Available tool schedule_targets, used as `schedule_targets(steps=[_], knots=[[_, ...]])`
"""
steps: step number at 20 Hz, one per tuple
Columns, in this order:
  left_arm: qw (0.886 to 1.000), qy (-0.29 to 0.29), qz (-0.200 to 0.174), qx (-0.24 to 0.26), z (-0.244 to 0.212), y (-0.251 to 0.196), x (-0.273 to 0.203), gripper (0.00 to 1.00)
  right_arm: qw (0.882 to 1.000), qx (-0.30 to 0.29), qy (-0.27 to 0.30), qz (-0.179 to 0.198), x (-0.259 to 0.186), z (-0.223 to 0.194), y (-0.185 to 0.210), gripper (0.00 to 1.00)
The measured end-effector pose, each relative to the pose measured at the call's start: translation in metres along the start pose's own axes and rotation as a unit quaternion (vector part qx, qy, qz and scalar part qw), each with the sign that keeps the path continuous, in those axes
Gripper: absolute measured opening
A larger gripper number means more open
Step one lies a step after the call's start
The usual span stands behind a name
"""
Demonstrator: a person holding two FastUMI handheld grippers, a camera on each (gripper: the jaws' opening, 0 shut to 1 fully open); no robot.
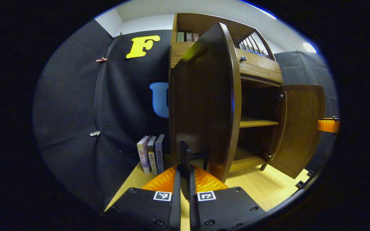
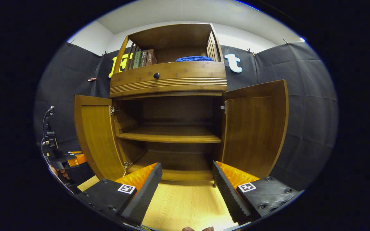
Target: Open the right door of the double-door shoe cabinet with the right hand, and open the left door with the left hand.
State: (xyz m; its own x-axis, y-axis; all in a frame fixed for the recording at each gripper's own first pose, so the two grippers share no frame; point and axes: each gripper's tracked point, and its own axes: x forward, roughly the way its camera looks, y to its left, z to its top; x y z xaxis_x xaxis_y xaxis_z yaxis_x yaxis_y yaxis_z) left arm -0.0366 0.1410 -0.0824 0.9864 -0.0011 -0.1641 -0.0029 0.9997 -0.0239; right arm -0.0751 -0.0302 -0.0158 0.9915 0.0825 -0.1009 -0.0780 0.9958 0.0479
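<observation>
The wooden shoe cabinet [image 2: 169,80] stands in front of me with both doors swung wide. In the left gripper view the left door [image 1: 204,106] is nearly edge-on. My left gripper [image 1: 185,170] is shut on a dark upright handle [image 1: 185,154] on that door's outer face. The right gripper view shows the left door [image 2: 96,138], with the left gripper [image 2: 72,159] and a hand just beyond it. The right door [image 2: 255,128] stands open. My right gripper [image 2: 186,168] is open, facing the cabinet's inside, with nothing between its fingers.
An inner shelf [image 2: 172,134] crosses the cabinet. Above are a drawer with a dark knob [image 2: 156,75], some books [image 2: 143,57] and a blue cloth [image 2: 194,58]. Three books [image 1: 151,154] stand left of the cabinet on the light wooden surface [image 2: 185,202].
</observation>
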Motion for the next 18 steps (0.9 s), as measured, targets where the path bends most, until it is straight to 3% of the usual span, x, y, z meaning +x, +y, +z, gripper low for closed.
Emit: schedule_targets(steps=[4, 8, 13, 18], knots=[[1.0, -0.005, 0.006, -0.011, 0.0, 0.032, -0.001, 0.14, 1.0, -0.001, 0.002, 0.003, 0.005, 0.0, 0.005, 0.99], [0.999, -0.012, -0.015, -0.034, 0.001, 0.043, -0.003, 0.14, 1.0, 0.015, 0.0, 0.009, 0.01, 0.005, 0.009, 0.99], [1.0, -0.008, 0.0, -0.01, 0.001, 0.05, -0.002, 0.14, 1.0, 0.017, 0.002, 0.007, 0.015, 0.003, 0.005, 0.99], [1.0, -0.002, 0.022, -0.019, -0.003, 0.05, -0.012, 0.14, 1.0, 0.02, 0.006, 0.01, 0.015, -0.002, 0.002, 0.99]])
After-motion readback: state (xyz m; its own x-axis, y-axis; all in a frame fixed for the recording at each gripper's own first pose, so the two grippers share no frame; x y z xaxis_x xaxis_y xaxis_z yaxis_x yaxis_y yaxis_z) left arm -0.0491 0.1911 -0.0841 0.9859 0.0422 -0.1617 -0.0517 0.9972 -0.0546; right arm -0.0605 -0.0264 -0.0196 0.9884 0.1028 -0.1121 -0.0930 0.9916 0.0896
